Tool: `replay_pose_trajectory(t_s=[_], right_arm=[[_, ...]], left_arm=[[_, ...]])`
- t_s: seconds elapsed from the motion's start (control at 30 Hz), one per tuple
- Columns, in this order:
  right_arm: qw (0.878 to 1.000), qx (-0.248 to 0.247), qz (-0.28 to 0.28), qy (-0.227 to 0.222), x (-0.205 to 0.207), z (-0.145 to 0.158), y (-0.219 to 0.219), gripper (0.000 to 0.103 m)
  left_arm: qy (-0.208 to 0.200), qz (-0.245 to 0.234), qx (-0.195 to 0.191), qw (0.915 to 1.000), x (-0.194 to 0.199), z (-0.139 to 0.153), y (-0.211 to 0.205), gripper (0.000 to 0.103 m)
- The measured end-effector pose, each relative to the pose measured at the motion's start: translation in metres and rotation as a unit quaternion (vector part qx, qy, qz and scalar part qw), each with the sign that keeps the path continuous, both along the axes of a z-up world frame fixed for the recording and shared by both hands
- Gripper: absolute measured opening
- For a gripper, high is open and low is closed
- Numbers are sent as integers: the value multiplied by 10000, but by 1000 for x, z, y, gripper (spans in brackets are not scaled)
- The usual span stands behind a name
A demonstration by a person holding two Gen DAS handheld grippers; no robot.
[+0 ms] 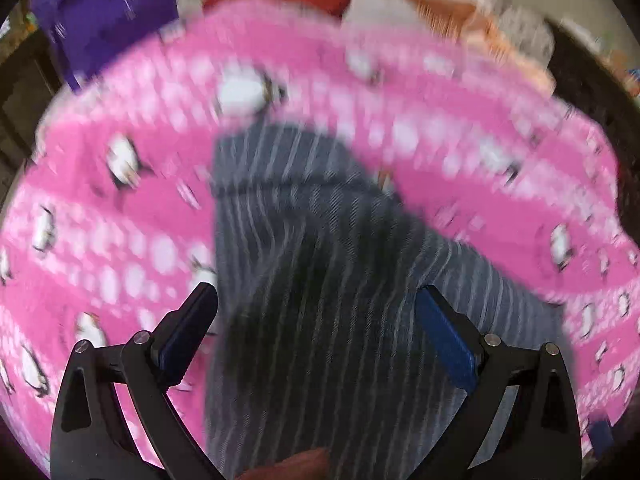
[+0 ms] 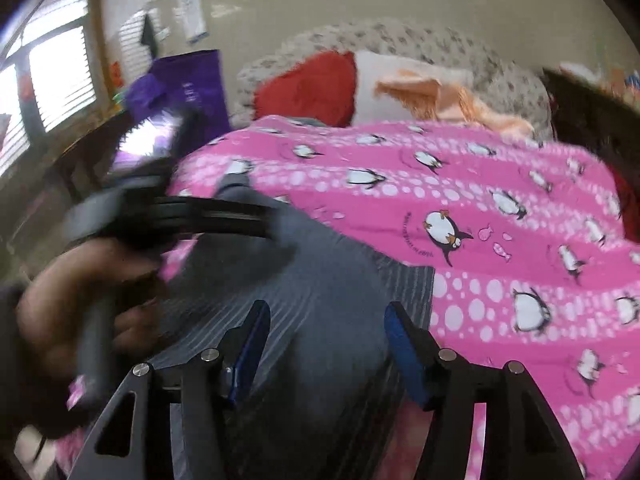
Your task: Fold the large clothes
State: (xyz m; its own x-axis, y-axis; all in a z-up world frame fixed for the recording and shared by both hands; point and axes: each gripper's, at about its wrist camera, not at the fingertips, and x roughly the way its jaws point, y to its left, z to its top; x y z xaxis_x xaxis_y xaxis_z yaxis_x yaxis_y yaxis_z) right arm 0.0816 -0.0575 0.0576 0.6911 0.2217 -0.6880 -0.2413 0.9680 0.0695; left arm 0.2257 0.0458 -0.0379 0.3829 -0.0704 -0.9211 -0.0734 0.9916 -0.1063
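Note:
A dark grey garment with thin pale stripes [image 1: 312, 248] lies on a pink penguin-print bedsheet [image 1: 120, 216]. My left gripper [image 1: 316, 300] is open, its blue-padded fingers standing either side of the cloth just above it. The view is blurred by motion. In the right wrist view the same garment [image 2: 328, 304] lies below my right gripper [image 2: 326, 316], which is open and empty over it. The left gripper's body [image 2: 176, 216] and the hand holding it show blurred at the left, over the garment's left part.
The pink sheet [image 2: 500, 240] covers the bed. At its far end lie a red cushion [image 2: 312, 84], a white pillow [image 2: 384, 92] and a peach cloth [image 2: 448, 104]. A purple bag [image 2: 188, 84] stands at the far left, near a window.

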Motion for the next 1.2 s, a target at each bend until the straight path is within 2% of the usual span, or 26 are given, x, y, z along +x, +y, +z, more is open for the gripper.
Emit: replay_pose_trajectory(t_s=[0.07, 0.13, 0.23, 0.3, 0.37, 0.47, 0.6, 0.67, 0.8, 0.97, 1.2], right_arm=[[9998, 13, 102, 147, -21, 2, 10, 58], [9993, -123, 160, 314, -32, -7, 17, 58], [9957, -489, -20, 787, -35, -48, 21, 59], [9967, -378, -91, 715, -32, -65, 15, 73], [9966, -120, -181, 794, -28, -66, 6, 73], [9970, 9, -192, 752, -32, -55, 3, 69], [9990, 60, -231, 376, -58, -22, -5, 69], [9986, 122, -327, 405, -72, -11, -15, 69], [9960, 294, -353, 767, -107, 8, -30, 69], [9946, 57, -538, 887, -141, 28, -44, 73], [9944, 135, -780, 694, -167, 52, -62, 74]], left_arm=[[99, 130, -126, 9998, 0, -12, 4, 103], [-54, 169, -251, 9995, -4, -13, 9, 103], [-45, 260, -381, 9989, -15, -3, 18, 103], [-189, 328, -484, 9981, -33, 12, 25, 102], [-402, 239, -511, 9976, -55, 29, 32, 102], [-624, -48, -406, 9972, -101, 51, 38, 102], [-739, -385, -232, 9962, -160, 59, 47, 102], [-648, -425, -194, 9968, -190, 57, 49, 102], [-296, -563, -389, 9972, -244, 49, 35, 102], [-96, -641, -458, 9968, -270, 59, 5, 102], [-568, -860, -219, 9944, -291, 93, -15, 102]])
